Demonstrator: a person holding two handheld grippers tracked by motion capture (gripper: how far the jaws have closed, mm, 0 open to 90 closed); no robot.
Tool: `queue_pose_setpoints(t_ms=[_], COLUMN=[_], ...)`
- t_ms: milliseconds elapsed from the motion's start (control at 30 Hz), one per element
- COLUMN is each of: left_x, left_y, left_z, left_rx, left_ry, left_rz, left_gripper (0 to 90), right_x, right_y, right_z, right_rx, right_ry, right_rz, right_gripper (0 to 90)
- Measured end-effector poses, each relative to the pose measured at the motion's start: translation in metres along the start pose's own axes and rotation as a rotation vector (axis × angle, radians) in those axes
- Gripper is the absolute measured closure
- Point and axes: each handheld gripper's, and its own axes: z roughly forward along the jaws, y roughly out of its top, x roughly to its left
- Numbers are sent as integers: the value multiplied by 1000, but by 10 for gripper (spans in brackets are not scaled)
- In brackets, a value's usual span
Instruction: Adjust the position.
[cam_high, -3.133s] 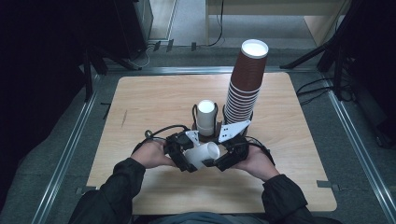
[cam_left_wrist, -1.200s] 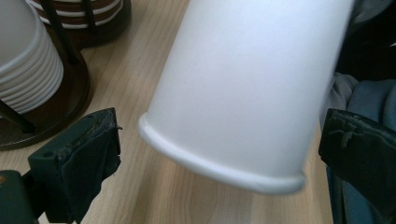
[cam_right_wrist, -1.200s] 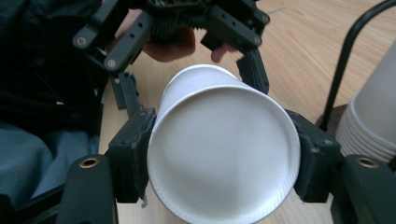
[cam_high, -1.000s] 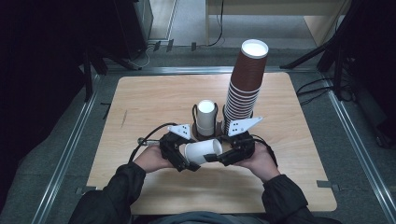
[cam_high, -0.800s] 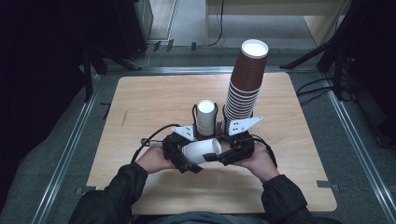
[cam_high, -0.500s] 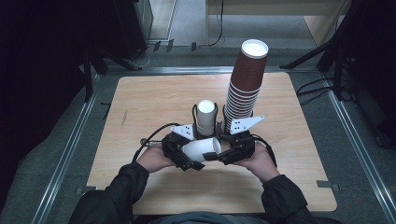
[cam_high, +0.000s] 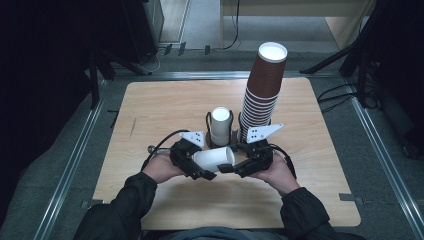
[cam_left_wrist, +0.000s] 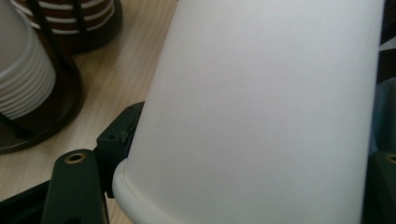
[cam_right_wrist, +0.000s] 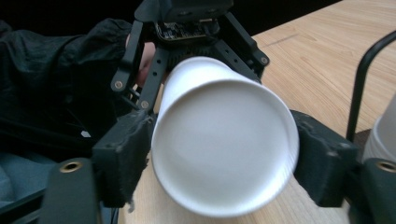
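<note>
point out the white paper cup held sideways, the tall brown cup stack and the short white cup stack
white paper cup (cam_high: 214, 159), high view, on its side wall
tall brown cup stack (cam_high: 262, 90), high view, mid stack
short white cup stack (cam_high: 220, 126), high view, upper wall

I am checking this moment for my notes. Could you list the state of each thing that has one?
white cup: on its side, held between both grippers.
left gripper: jaws just closing, gripping the cup's body.
right gripper: jaws just opening at the cup's rim.
brown cup stack: upright, tall.
white cup stack: upright in its holder.
</note>
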Motion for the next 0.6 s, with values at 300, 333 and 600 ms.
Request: queue_pose_setpoints(t_ms=[300,333,600], left_x=[6,5,2], left_y=[-2,-2,2], left_z=[-16,-20,-24], left_rx=[26,40,143], left_ry=[17,27,85], left_rz=[-16,-13,22], left_gripper=[251,251,251], right_x=[0,0,1], right_y=[-5,-5,-8], right_z=[4,5,11], right_rx=[125,134,204], right_ry=[-43,-48,-78], right_rz=[-46,-52,-78], right_gripper=[236,236,236])
